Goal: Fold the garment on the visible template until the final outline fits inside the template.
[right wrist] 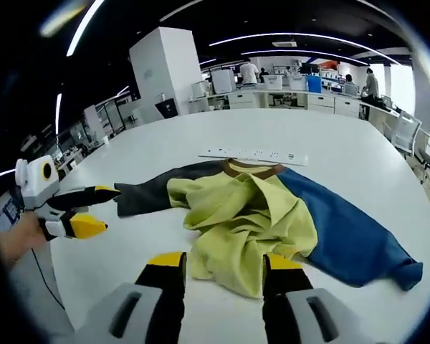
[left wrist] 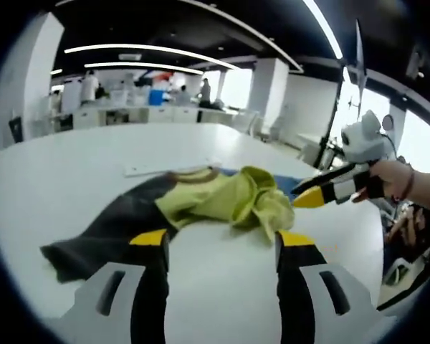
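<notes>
A yellow-green sweatshirt with one dark grey sleeve and one blue sleeve is lying crumpled on the white table. The left gripper and right gripper are hovering with jaws apart, holding nothing. Risk: pinching bunched layers would be dragging the whole body askew.

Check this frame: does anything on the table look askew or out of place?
Yes. The shirt lies unfolded, its yellow-green body bunched in a heap at the middle, while the dark sleeve and blue sleeve sprawl to opposite sides. No template outline is discernible on the white table.
</notes>
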`<act>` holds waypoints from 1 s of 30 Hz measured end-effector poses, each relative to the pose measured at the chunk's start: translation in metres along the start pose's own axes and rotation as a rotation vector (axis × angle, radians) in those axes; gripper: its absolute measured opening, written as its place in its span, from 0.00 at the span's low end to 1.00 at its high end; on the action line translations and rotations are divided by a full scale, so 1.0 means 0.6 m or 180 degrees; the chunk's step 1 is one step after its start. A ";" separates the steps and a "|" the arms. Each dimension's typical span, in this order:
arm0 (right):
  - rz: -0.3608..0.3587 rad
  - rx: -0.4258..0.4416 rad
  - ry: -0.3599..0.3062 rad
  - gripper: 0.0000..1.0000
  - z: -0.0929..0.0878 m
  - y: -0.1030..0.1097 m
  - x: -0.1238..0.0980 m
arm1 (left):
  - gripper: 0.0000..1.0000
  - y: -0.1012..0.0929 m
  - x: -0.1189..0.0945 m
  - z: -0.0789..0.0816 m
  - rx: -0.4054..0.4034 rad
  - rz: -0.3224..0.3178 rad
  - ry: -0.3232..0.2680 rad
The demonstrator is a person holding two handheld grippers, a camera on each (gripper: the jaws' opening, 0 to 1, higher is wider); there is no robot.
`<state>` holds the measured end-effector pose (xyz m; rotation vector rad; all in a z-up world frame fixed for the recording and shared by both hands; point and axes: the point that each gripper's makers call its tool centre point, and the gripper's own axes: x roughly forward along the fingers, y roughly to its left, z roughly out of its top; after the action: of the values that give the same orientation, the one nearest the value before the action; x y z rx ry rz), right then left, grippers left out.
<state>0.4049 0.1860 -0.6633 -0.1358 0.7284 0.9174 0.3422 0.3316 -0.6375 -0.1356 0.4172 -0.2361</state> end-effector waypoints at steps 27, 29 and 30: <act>0.0146 -0.0111 0.0191 0.28 -0.052 0.059 0.065 | 0.39 -0.020 0.113 -0.028 0.0091 -0.0324 0.0187; 0.0093 -0.0183 0.0201 0.26 -0.055 0.056 0.070 | 0.39 -0.020 0.121 -0.030 0.0104 -0.0336 0.0192; 0.0080 -0.0213 0.0214 0.25 -0.057 0.056 0.071 | 0.38 -0.022 0.124 -0.031 0.0109 -0.0354 0.0195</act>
<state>0.3784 0.2219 -0.7096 -0.2179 0.7635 0.9652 0.3981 0.2986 -0.6805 -0.1182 0.4668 -0.3573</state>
